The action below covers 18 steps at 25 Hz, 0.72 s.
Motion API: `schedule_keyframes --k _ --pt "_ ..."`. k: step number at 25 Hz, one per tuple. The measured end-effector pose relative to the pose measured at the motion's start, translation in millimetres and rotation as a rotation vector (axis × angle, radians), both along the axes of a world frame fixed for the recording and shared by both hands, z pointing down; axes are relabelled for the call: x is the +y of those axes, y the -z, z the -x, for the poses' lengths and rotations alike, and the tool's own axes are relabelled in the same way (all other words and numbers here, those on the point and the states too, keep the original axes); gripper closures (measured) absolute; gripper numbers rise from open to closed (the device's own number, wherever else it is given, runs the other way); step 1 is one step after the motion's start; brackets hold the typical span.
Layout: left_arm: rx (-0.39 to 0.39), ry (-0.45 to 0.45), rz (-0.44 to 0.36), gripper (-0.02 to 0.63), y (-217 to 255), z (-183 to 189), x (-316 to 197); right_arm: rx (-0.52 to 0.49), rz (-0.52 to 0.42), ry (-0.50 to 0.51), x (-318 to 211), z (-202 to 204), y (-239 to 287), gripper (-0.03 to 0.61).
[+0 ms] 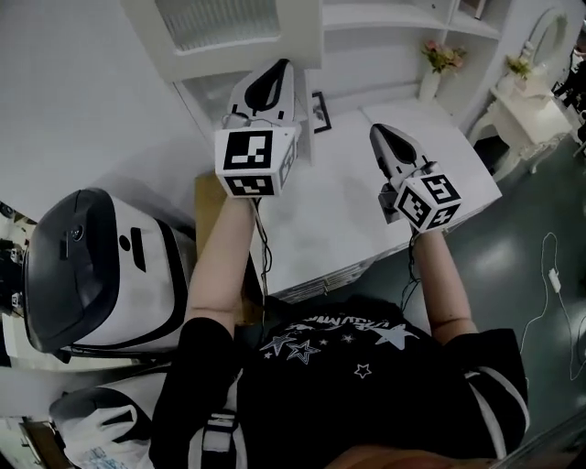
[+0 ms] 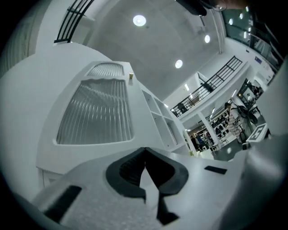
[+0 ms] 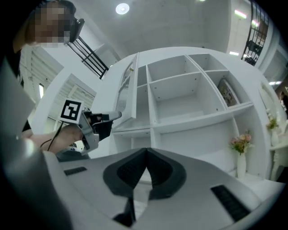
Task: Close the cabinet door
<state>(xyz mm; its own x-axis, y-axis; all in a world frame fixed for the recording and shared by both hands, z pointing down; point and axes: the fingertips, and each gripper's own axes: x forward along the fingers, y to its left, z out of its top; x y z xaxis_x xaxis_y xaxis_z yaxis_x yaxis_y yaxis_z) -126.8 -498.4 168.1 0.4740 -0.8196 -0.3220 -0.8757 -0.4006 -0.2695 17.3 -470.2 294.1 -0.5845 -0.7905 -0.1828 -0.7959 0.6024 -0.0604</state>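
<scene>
The white cabinet door (image 1: pixel 220 27) with a ribbed glass pane stands swung out from the shelf cabinet (image 3: pixel 180 90). In the right gripper view the door (image 3: pixel 129 85) shows edge-on, and my left gripper (image 3: pixel 116 116) has its tip by the door's lower edge. Whether it touches I cannot tell. In the left gripper view the door (image 2: pixel 96 112) fills the space just ahead, and my left gripper (image 2: pixel 145 152) is shut with nothing between its jaws. In the head view my left gripper (image 1: pixel 279 66) points up at the door's bottom rail. My right gripper (image 1: pixel 378 131) hovers over the white desk (image 1: pixel 357 220), shut and empty, as my right gripper (image 3: pixel 146 152) also shows.
A black and white machine (image 1: pixel 101 266) stands low on the left. A vase of flowers (image 1: pixel 439 59) and a small black frame (image 1: pixel 320 110) are at the desk's back. A white dressing table (image 1: pixel 526 110) and a floor cable (image 1: pixel 554 275) lie to the right.
</scene>
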Motion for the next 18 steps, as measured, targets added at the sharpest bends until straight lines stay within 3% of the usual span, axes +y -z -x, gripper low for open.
schedule_keyframes --k 10,18 --pt "0.021 0.047 0.044 0.604 3.6 -8.2 -49.6 -0.030 0.019 0.029 -66.0 -41.5 2.8 0.572" --pt "-0.003 0.083 -0.014 0.606 21.5 -17.9 -83.5 -0.024 0.012 0.106 -108.3 -39.4 5.6 0.572"
